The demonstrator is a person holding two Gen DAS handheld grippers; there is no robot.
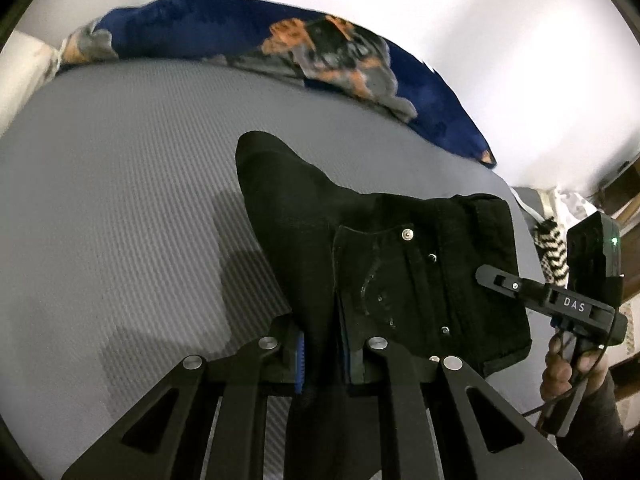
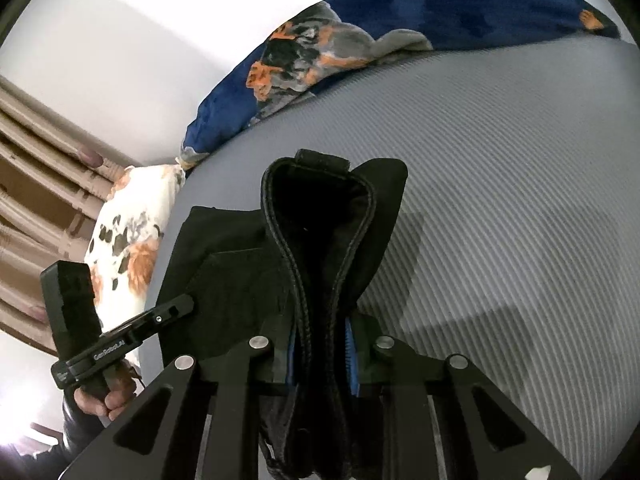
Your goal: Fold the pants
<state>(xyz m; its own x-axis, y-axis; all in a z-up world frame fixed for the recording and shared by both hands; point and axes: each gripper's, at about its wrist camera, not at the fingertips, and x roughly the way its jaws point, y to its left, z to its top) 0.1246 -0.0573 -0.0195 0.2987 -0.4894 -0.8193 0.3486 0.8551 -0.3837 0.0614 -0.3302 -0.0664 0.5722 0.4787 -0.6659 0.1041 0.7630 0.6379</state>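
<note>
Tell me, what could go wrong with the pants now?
Both grippers pinch only a thin bunch of the pants: the left gripper and the right gripper. The cloth might slip out. The rest hangs loose over the bed, so it may land crumpled and spoil the fold.

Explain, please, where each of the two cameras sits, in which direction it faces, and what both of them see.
Left wrist: sits behind the left gripper, looks forward over black pants clamped between its fingers, across the grey bed; the right gripper and right hand show at right.
Right wrist: sits behind the right gripper, which clamps the pants' stitched edge; the left hand holds the other gripper at left.
Shared: pants, bed, blue patterned blanket, white wall.
</note>
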